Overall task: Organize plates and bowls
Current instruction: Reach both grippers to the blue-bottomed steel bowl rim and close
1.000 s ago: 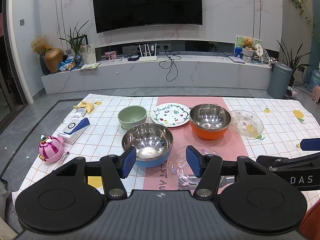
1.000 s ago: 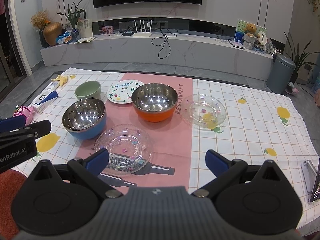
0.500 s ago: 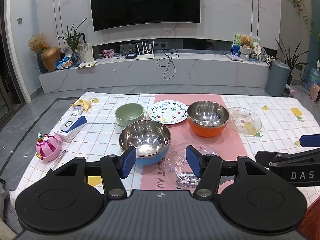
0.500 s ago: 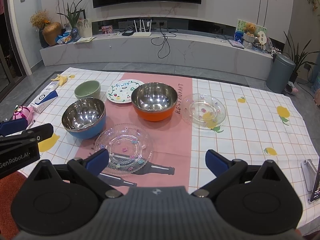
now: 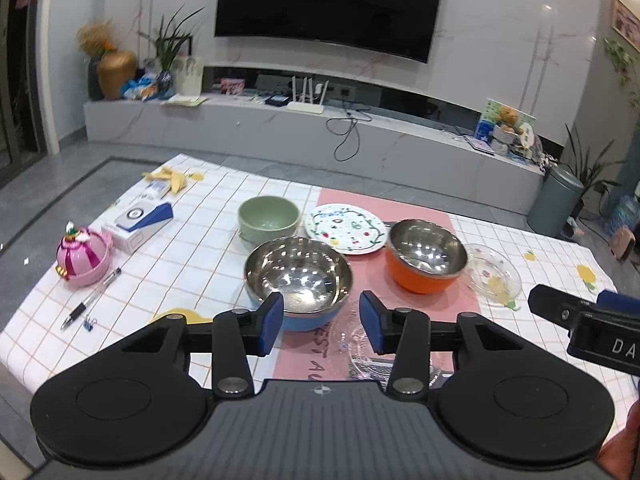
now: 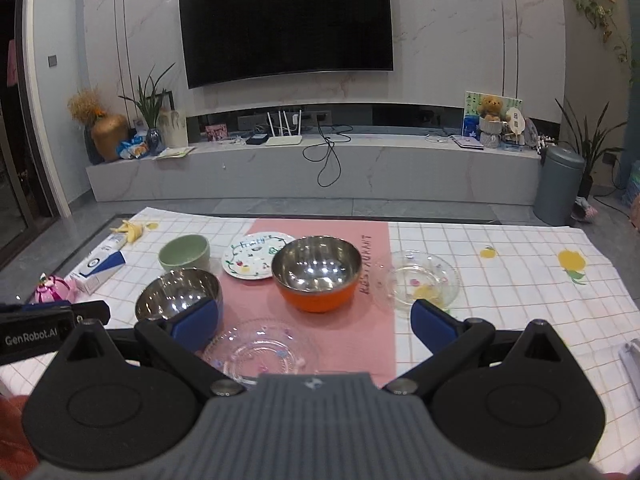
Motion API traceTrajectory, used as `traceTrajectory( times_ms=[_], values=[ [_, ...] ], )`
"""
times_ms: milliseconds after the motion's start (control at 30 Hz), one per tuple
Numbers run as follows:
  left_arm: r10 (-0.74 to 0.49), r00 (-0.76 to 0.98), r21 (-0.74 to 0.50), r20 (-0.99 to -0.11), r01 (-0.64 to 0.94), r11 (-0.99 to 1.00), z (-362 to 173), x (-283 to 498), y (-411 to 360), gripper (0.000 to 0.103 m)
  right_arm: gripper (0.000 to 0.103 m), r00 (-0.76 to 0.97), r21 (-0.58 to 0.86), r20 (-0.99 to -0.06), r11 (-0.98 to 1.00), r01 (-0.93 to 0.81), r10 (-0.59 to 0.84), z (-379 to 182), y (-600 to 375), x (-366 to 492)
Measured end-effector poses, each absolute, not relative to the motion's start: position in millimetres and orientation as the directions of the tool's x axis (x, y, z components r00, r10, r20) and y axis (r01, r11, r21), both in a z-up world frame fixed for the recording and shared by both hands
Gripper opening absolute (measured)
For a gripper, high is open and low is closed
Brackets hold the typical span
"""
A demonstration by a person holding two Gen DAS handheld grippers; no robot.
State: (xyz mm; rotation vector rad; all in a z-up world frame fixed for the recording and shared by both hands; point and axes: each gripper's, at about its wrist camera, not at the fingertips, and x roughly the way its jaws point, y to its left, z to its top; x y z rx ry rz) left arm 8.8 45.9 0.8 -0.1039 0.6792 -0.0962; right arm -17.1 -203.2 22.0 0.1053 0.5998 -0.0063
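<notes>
On the checked tablecloth stand a blue steel-lined bowl (image 5: 298, 282), an orange steel-lined bowl (image 5: 426, 256), a green bowl (image 5: 268, 218), a white painted plate (image 5: 346, 228) and two clear glass plates (image 5: 494, 274) (image 6: 260, 350). My left gripper (image 5: 322, 320) hovers just before the blue bowl, its jaws closing with nothing between the pads. My right gripper (image 6: 314, 320) stands wide open above the near glass plate, the orange bowl (image 6: 316, 274) beyond it. The blue bowl (image 6: 178, 296) sits behind its left finger.
At the table's left lie a pink toy (image 5: 82, 254), a pen (image 5: 92, 298), a white and blue box (image 5: 138, 222) and a banana peel (image 5: 170, 178). A low TV bench (image 6: 312, 168) runs behind, with a grey bin (image 6: 558, 186) at its right.
The left gripper's jaws have narrowed and its view has rolled and shifted, so the table now slants. The right view has tipped upward, showing more wall and TV. The dishes have not moved.
</notes>
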Motion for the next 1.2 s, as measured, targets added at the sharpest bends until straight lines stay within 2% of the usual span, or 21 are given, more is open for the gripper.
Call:
traceTrajectory(
  times_ms=[133, 267, 467, 700, 767, 833, 1033, 1100, 1133, 1200],
  values=[
    [-0.148, 0.753, -0.198, -0.641, 0.024, 0.98, -5, 20, 62, 0.051, 0.1, 0.817, 0.118, -0.576, 0.993, 0.031, 0.043, 15, -190, -3],
    [-0.119, 0.752, -0.158, -0.648, 0.02, 0.987, -7, 34, 67, 0.051, 0.1, 0.793, 0.123, -0.605, 0.992, 0.001, 0.074, 4, -175, 16],
    [-0.123, 0.729, -0.232, -0.673, -0.049, 0.972, -19, 66, 88, 0.051, 0.1, 0.763, 0.128, -0.638, 0.991, -0.025, 0.102, -11, -154, 49],
    [-0.083, 0.693, -0.234, -0.716, -0.127, 0.964, -41, 102, 100, 0.051, 0.1, 0.692, 0.157, -0.704, 0.985, -0.069, 0.16, -34, -131, 96],
    [-0.081, 0.678, -0.242, -0.731, -0.147, 0.959, -50, 111, 102, 0.051, 0.095, 0.68, 0.168, -0.713, 0.983, -0.074, 0.173, -42, -126, 109],
    [-0.084, 0.667, -0.253, -0.741, -0.161, 0.954, -57, 119, 103, 0.051, 0.082, 0.659, 0.162, -0.733, 0.984, -0.071, 0.169, -50, -121, 124],
    [-0.042, 0.635, -0.208, -0.771, -0.189, 0.96, -79, 141, 97, 0.051, 0.06, 0.569, 0.213, -0.797, 0.976, -0.048, 0.202, -77, -114, 161],
    [-0.034, 0.625, -0.204, -0.78, -0.203, 0.958, -86, 147, 98, 0.05, 0.058, 0.555, 0.213, -0.808, 0.976, -0.037, 0.197, -86, -112, 169],
    [-0.027, 0.62, -0.197, -0.784, -0.208, 0.958, -89, 149, 98, 0.049, 0.054, 0.548, 0.213, -0.813, 0.977, -0.03, 0.195, -89, -112, 173],
    [-0.012, 0.612, -0.18, -0.79, -0.213, 0.96, -93, 151, 97, 0.039, 0.048, 0.53, 0.232, -0.823, 0.973, -0.019, 0.206, -97, -113, 179]
  ],
)
